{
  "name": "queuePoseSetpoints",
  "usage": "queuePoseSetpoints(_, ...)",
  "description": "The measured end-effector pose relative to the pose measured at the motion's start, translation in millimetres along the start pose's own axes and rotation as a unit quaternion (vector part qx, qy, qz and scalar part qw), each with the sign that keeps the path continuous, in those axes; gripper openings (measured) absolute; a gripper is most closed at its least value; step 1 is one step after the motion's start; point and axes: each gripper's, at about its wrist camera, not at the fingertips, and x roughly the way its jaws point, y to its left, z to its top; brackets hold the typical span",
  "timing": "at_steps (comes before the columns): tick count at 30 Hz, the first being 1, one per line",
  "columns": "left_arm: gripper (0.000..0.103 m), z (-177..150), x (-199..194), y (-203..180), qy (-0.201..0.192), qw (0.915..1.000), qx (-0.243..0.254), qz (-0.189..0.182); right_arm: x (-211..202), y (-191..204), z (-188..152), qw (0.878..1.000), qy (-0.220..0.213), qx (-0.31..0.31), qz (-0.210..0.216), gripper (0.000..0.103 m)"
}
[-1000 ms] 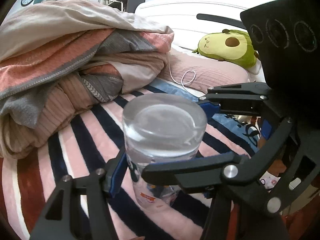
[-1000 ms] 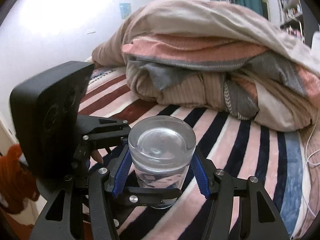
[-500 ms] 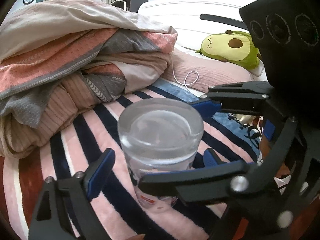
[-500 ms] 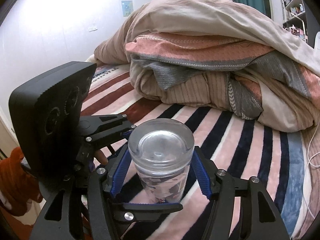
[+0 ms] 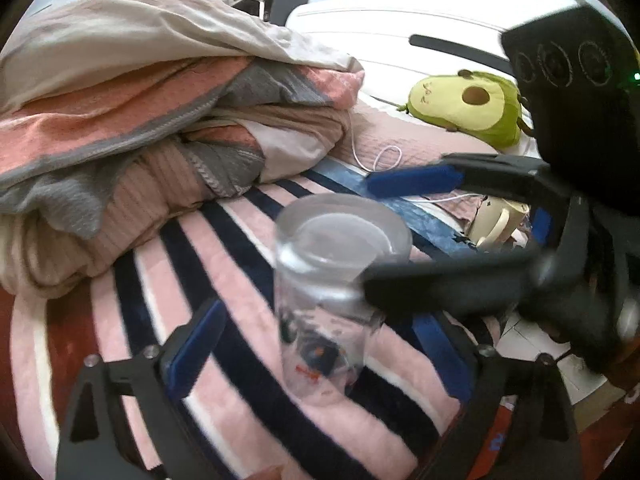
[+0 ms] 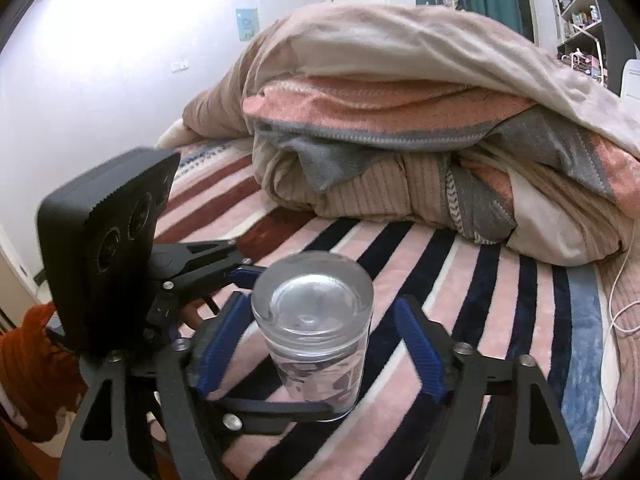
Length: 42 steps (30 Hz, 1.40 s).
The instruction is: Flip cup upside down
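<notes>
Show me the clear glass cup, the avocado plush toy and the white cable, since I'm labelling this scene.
Clear glass cup [image 6: 316, 336], right wrist view, upturned base.
Avocado plush toy [image 5: 468, 106], left wrist view, yellow-green face.
White cable [image 5: 386, 158], left wrist view, loop on pink bedding.

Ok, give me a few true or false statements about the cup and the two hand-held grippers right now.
1. The cup stands base-up on the striped blanket. True.
2. The right hand-held gripper is clamped on the cup. False: its jaws stand apart from the glass on both sides.
3. An avocado plush lies at the far end of the bed. True.
4. The left hand-held gripper is shut. False: it is open, one pad either side of the cup.
5. The cup lies on its side. False: it stands upright on its rim.
</notes>
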Motion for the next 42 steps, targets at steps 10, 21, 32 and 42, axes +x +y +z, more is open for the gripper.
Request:
queuePoseSetpoints(10,0.102,17,-89,3,-0.031,0.9865,-0.101,0.124,-73,-8,15,0.995,-0.049,0.027,-0.08,0.103)
queuePoseSetpoints(21,0.102,13,-115,15,-0.012,0.9482,-0.199,0.248,-78,-22,3,0.99,-0.011,0.085,-0.115,0.103)
queuePoseSetpoints(32,0.102,19,-118,8,-0.011,0.9465,-0.188,0.262,-78,-25,-2,0.989,-0.004,0.096,-0.113,0.103)
queuePoseSetpoints(42,0.102,18,-117,2,-0.004,0.9461,-0.185,0.266,-78,-23,-1,0.989,-0.003,0.094,-0.111,0.103)
